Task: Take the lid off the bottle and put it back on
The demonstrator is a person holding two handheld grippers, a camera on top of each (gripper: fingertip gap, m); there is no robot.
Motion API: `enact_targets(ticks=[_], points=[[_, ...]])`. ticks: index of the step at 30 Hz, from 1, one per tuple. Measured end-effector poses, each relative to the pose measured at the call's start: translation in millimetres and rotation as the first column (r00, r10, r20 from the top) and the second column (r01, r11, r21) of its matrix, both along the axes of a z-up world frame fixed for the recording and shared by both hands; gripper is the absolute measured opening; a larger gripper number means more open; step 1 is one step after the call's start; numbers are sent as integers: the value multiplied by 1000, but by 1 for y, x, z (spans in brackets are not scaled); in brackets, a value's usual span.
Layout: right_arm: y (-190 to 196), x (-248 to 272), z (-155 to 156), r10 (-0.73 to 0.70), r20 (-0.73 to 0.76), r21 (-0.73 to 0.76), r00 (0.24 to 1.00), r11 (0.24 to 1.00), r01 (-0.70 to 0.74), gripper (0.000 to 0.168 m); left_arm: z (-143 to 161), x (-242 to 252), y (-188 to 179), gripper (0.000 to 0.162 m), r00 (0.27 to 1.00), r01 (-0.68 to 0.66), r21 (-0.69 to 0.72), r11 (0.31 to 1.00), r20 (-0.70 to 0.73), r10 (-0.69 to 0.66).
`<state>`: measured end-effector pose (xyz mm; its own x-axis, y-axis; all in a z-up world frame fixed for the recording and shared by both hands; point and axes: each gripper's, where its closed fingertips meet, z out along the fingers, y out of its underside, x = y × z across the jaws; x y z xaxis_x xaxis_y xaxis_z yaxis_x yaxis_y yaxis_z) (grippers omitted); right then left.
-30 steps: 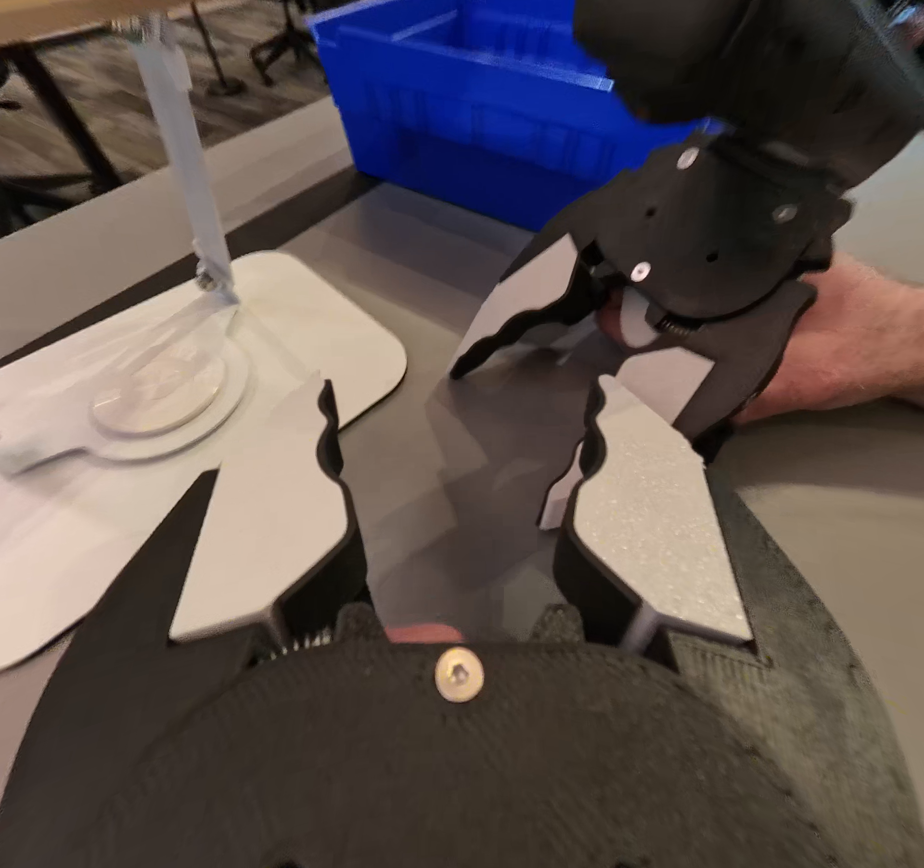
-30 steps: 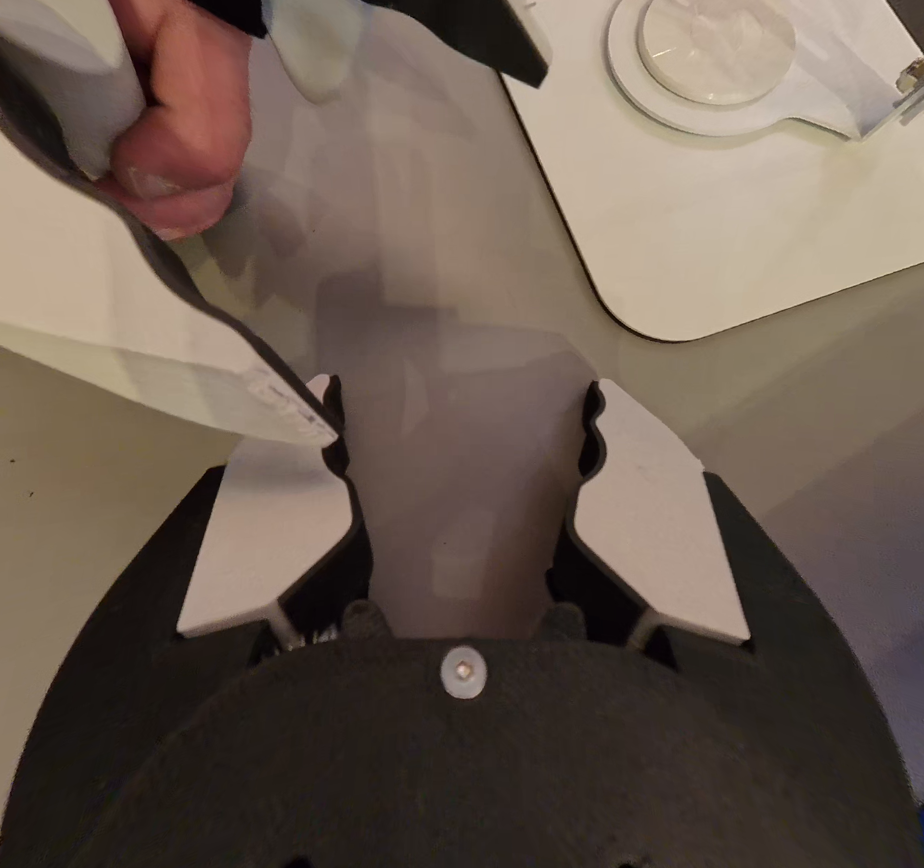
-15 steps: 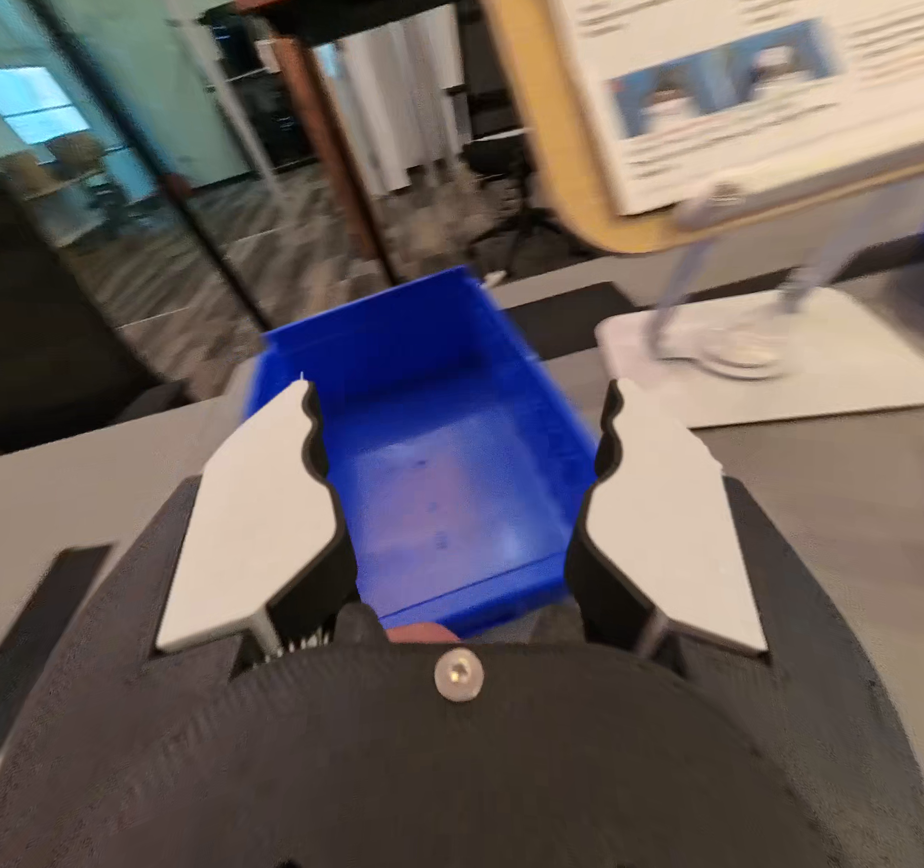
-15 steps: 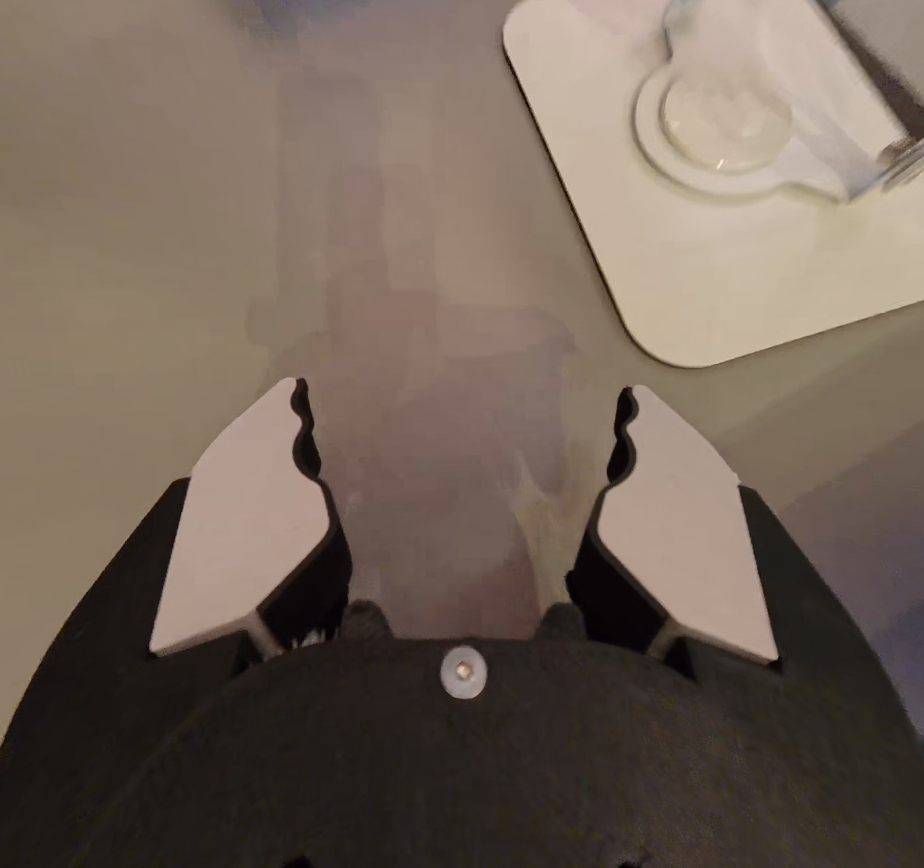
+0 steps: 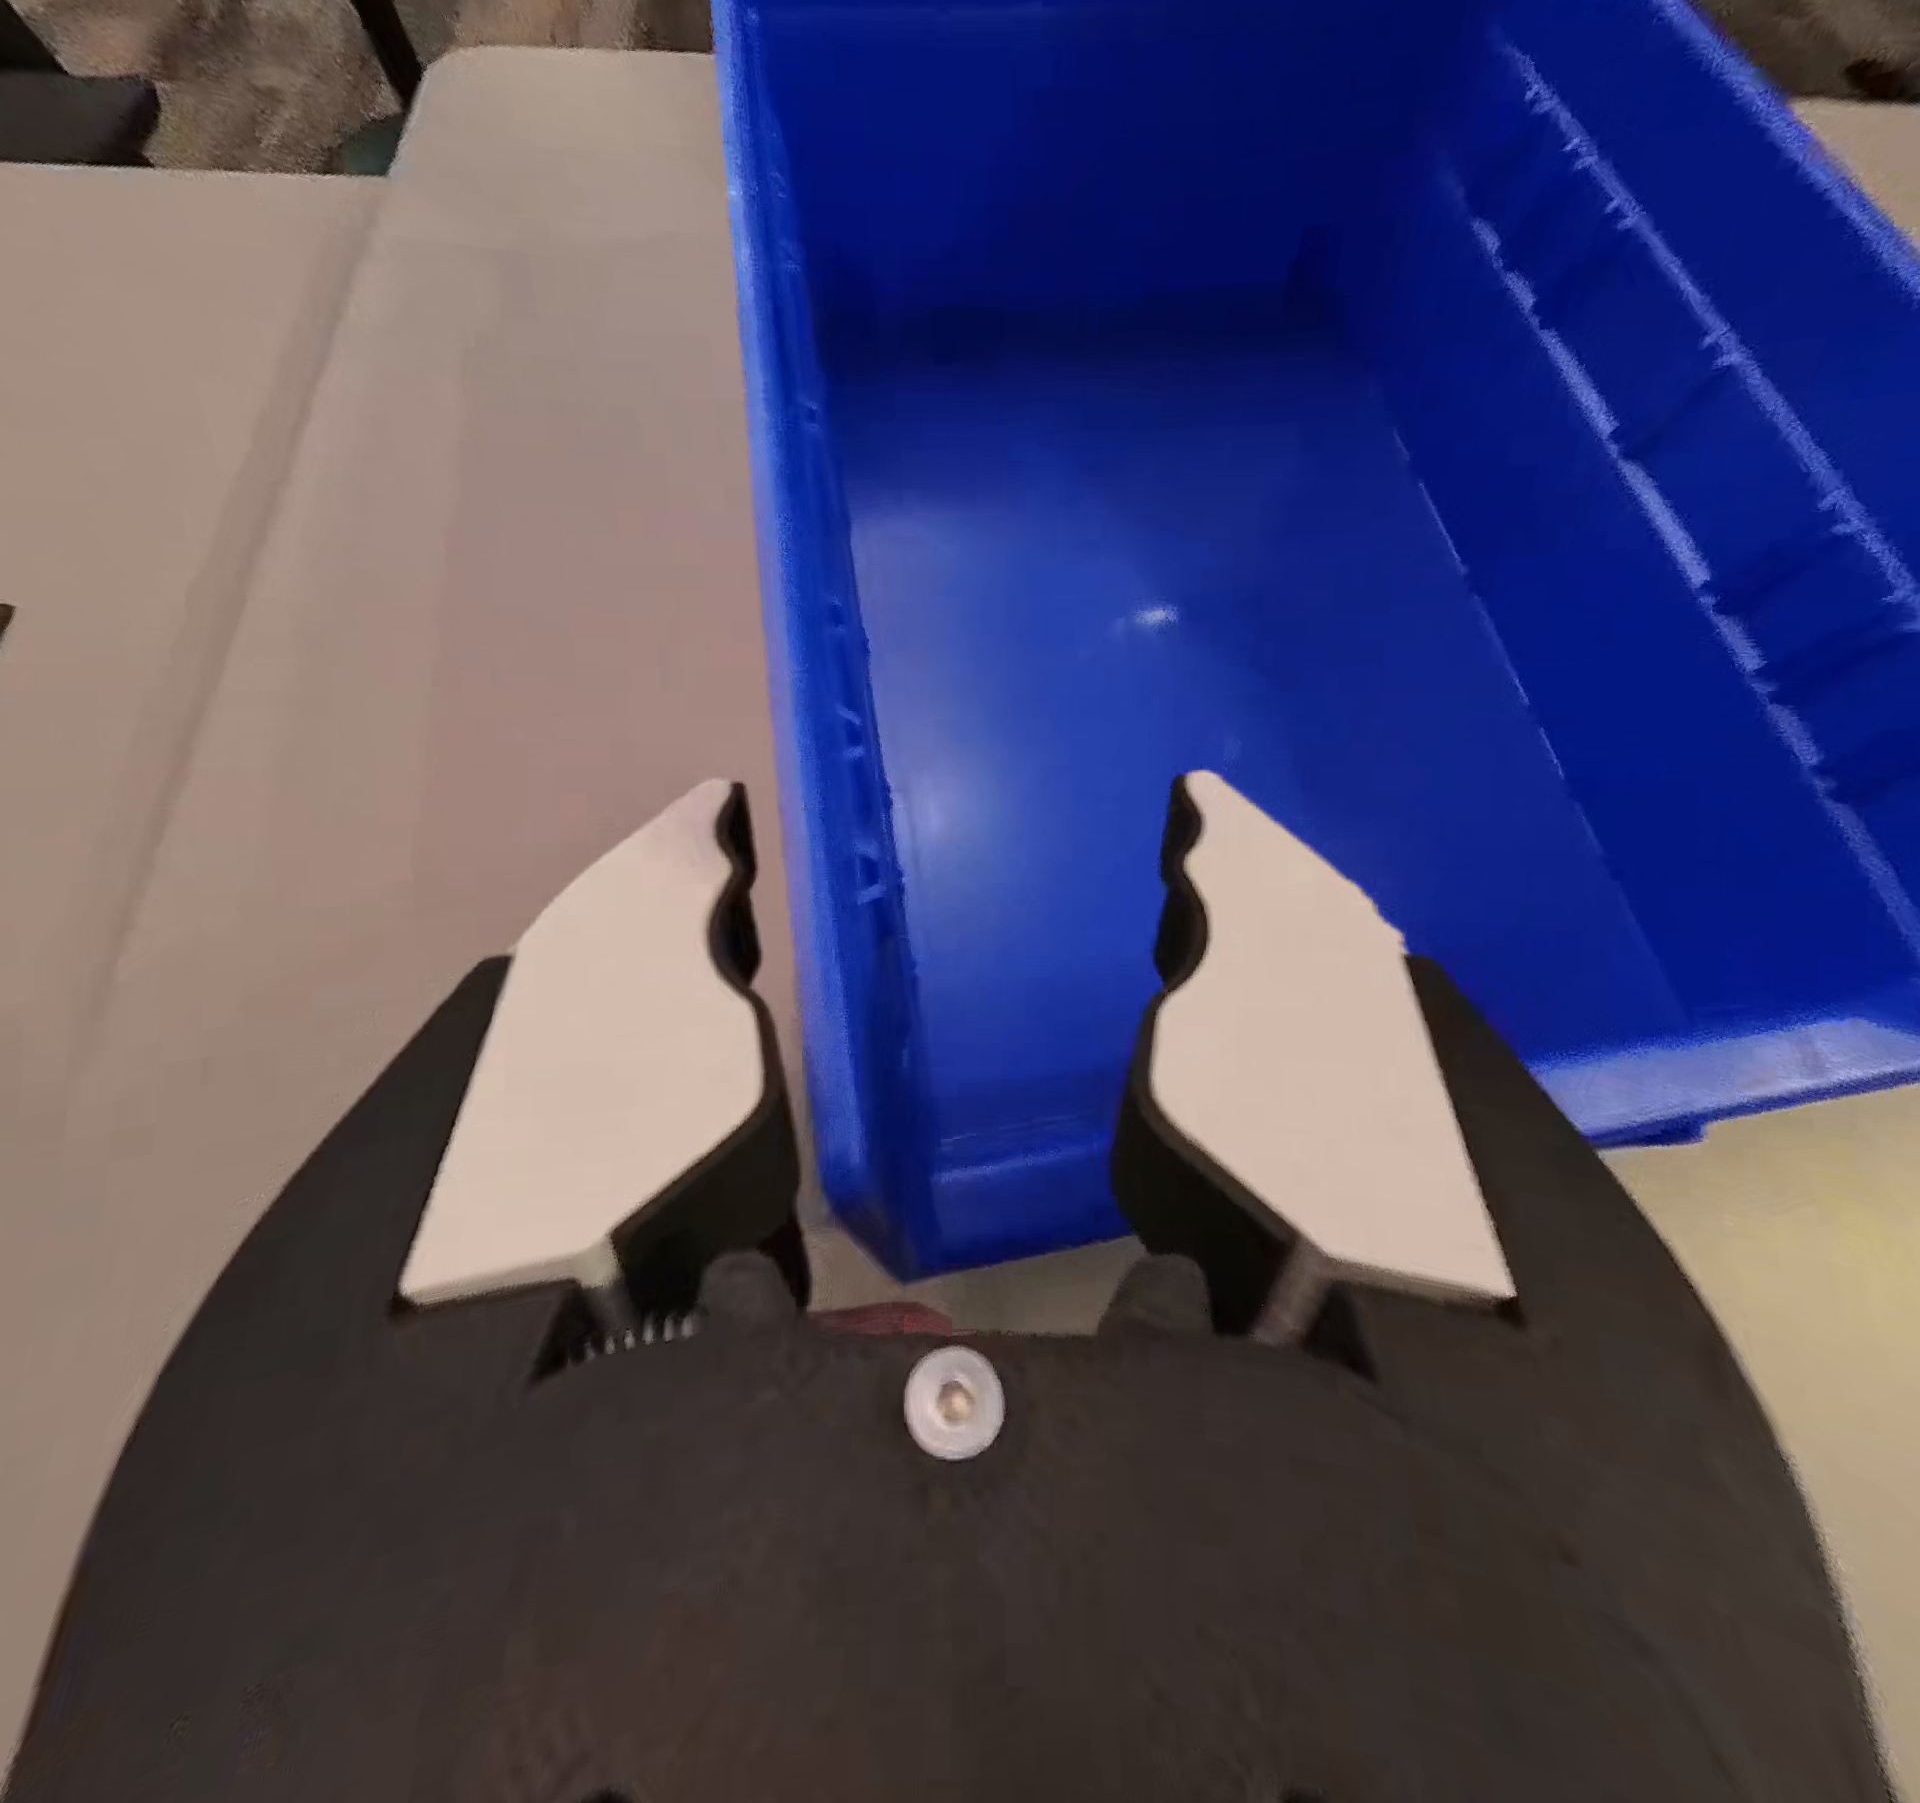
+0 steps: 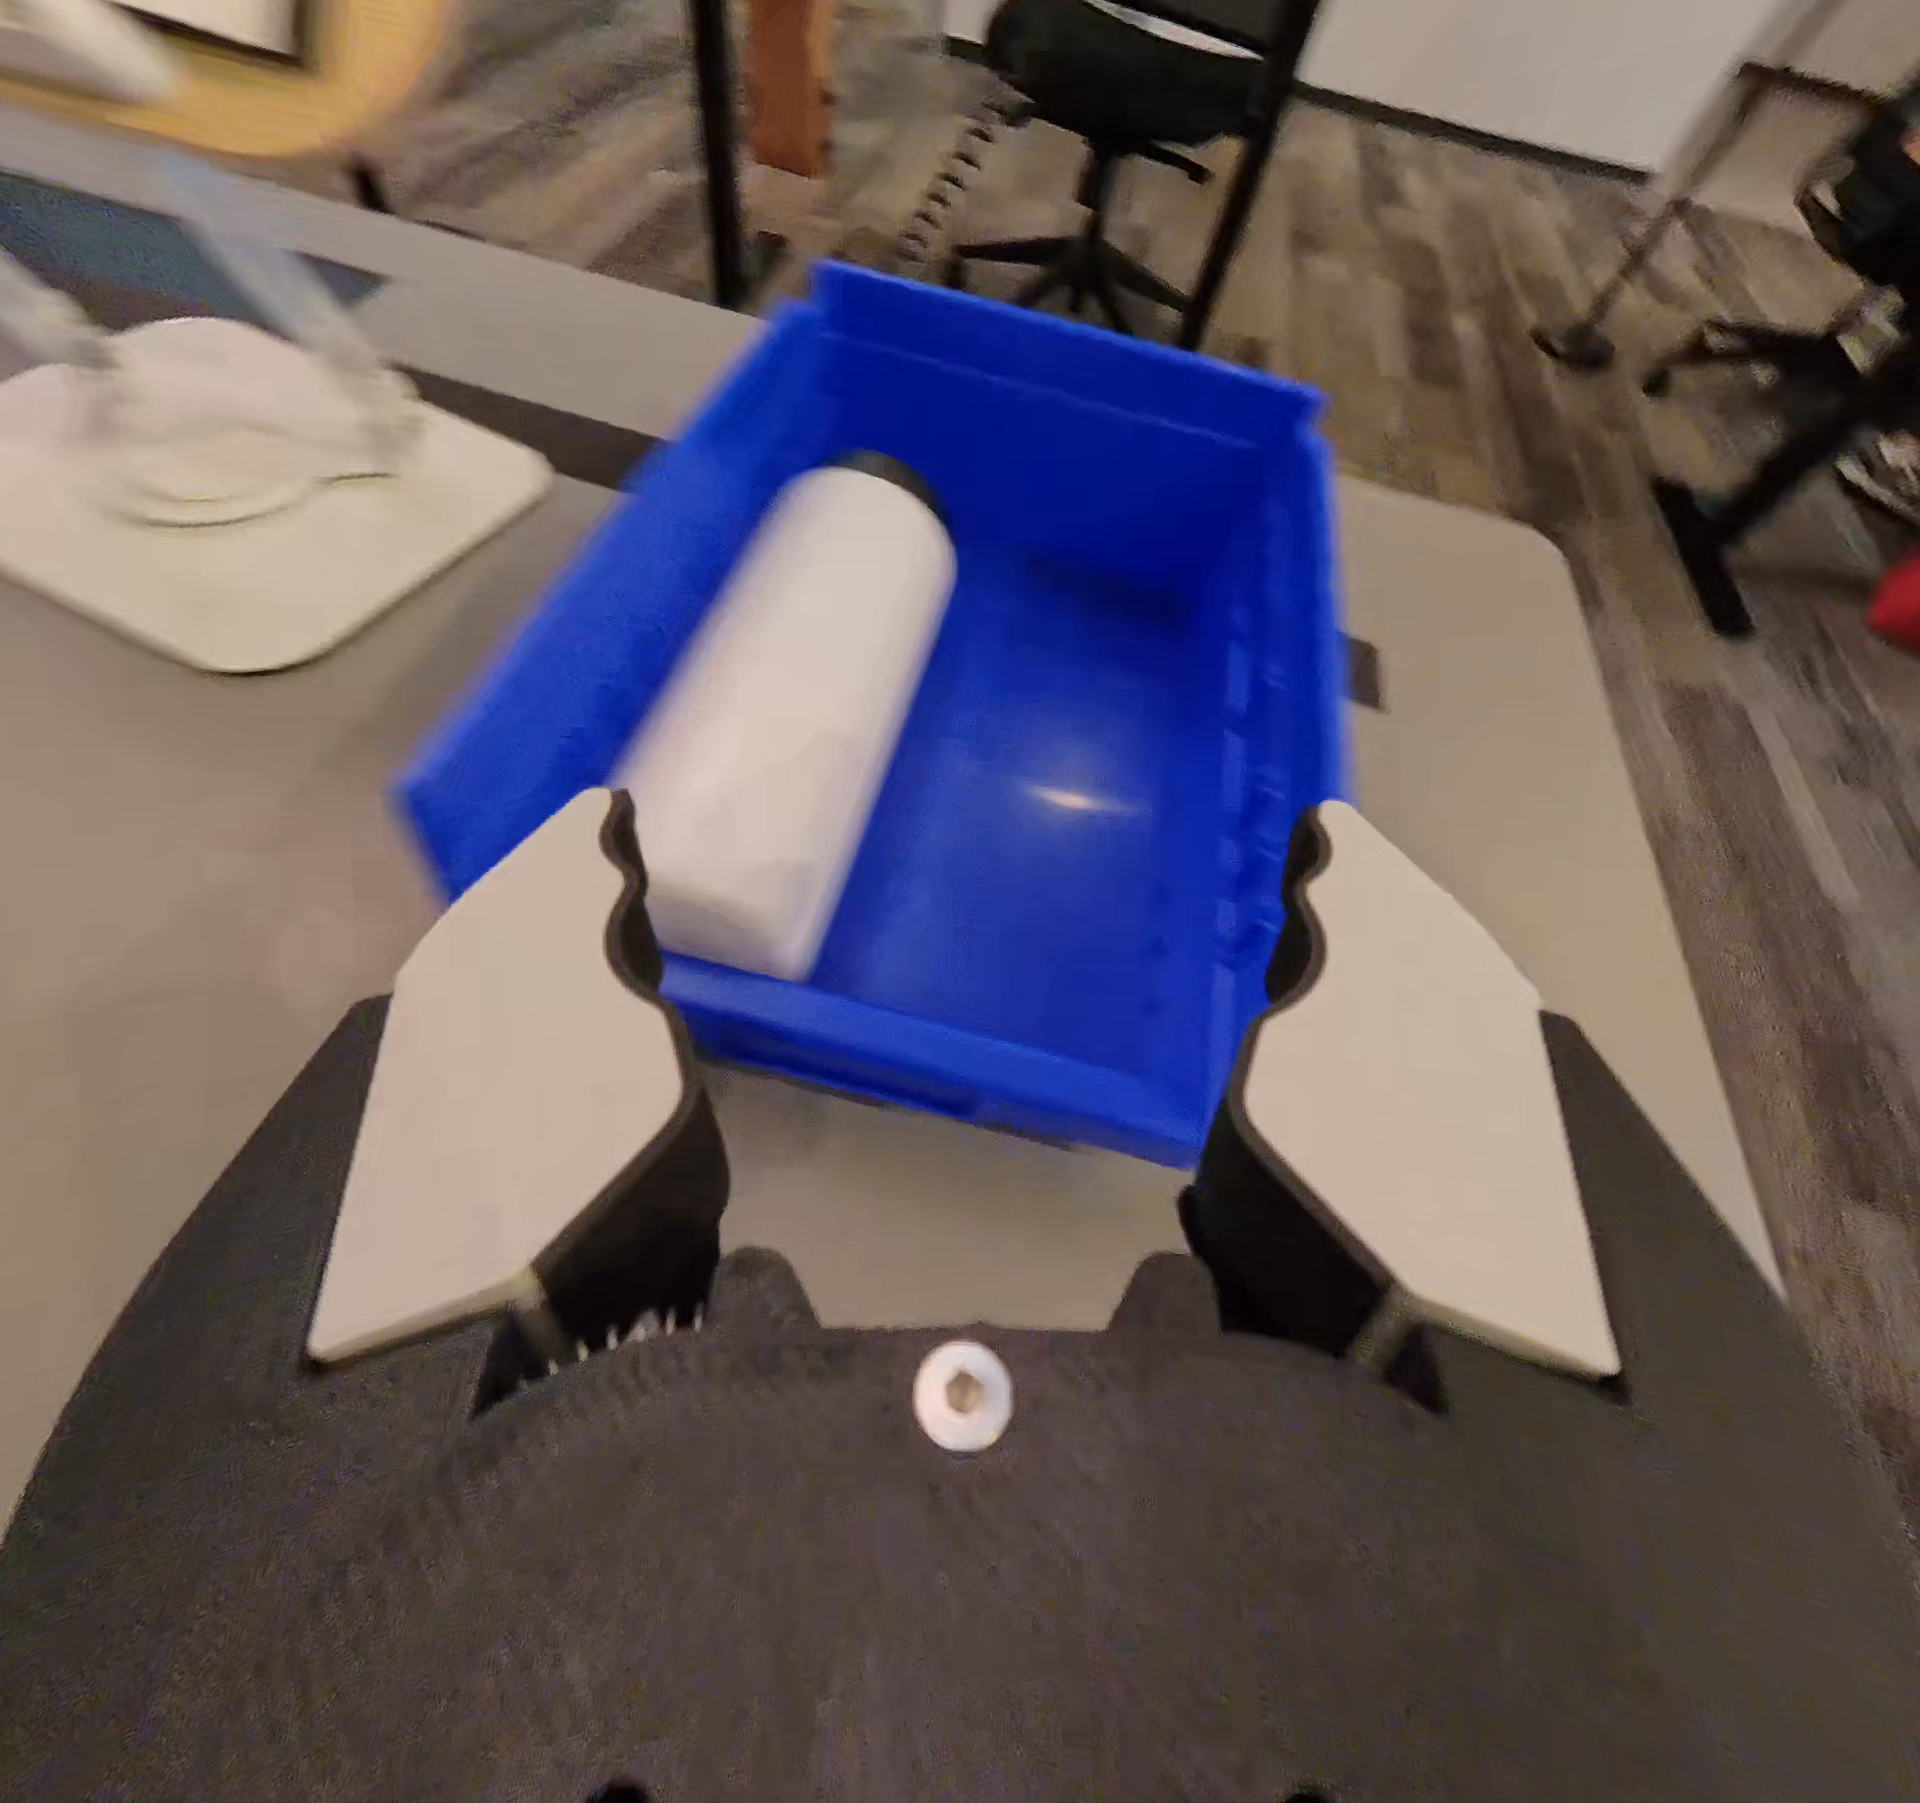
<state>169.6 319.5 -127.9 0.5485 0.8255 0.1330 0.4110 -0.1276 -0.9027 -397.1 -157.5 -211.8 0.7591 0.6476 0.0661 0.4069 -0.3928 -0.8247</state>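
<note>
**A:** Where does your left gripper [image 5: 961, 797] sit against the blue bin [image 5: 821, 714]?

**B:** It hangs over the bin's near corner. Your jaws are spread wide with nothing between them; one finger is outside the bin's left wall, over the grey table [image 5: 312, 558], and the other is over the bin's floor. A second blue bin [image 5: 1704, 465] lies just beside the first, on its right.

**A:** And your right gripper [image 6: 961, 818]?

**B:** Also agape and empty. It hangs in front of the bin [image 6: 1049, 403], pointing in over its near wall.

**A:** Where is the bottle [image 6: 800, 714]?

**B:** Lying on its side inside the bin, along the left wall as your right wrist camera sees it. It is white, its flat base towards the bin's near wall. The lid [image 6: 899, 475] is dark, seated on the far end, close to the bin's far wall. Neither gripper touches the bottle.

**A:** Anything else near the bin?

**B:** A white plate-like stand base [image 6: 260, 548] rests on the table to the bin's left, blurred. Beyond the bin's far wall, on the floor, stands a black chair [image 6: 1132, 91].
</note>
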Motion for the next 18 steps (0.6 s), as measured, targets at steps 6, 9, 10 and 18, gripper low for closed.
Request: enact_targets(ticks=[6,9,10,18], points=[[61,41,-51,-87,-14,-184,996,979,83,96,1,-3,5,33,999,7,56,998,39,-9],[57,29,-75,7,-25,-301,1000,953,-14,47,0,-6,0,16,999,24,9,1000,22,-25],[59,29,-80,7,-25,-317,1000,948,-14,41,-1,-8,-2,12,1000,26,-13,1000,12,-26],[55,36,-85,89,32,-260,996,962,-78,13,-2,21,-9,4,967,251,-13,968,52,-250]])
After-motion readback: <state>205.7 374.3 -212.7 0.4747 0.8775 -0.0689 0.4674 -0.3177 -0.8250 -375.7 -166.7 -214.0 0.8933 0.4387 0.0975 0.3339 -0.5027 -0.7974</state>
